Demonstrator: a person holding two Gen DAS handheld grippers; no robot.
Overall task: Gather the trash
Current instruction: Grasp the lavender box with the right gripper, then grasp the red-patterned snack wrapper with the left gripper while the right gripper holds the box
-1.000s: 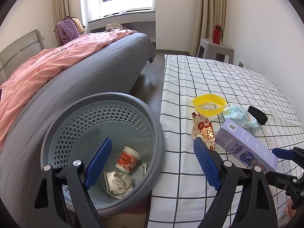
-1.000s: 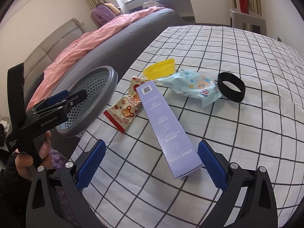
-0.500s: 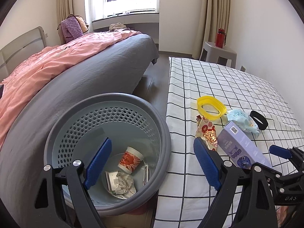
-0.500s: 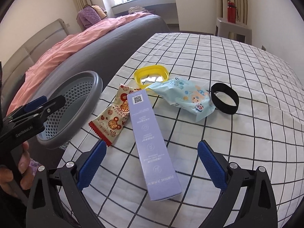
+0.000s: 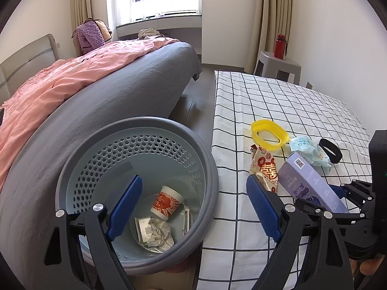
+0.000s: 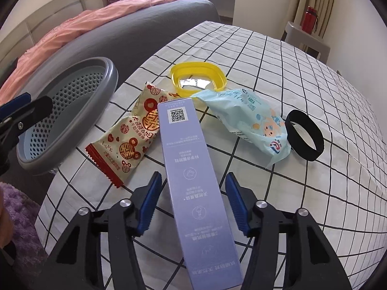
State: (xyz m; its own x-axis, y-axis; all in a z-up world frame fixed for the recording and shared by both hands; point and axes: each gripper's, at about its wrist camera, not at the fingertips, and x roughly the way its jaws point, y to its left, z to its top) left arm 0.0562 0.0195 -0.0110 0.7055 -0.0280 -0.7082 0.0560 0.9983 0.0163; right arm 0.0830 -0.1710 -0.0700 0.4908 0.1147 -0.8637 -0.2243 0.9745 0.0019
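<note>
Box [image 6: 196, 178] between closing jaws, bin [image 5: 212, 169] beside

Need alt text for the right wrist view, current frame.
The right gripper, jaws just closing, straddles a long lilac box on a checked tablecloth, small gaps still showing at both pads. Beyond lie a red-and-cream snack wrapper, yellow ring lid, pale blue packet and black band; a grey basket stands left.
</note>
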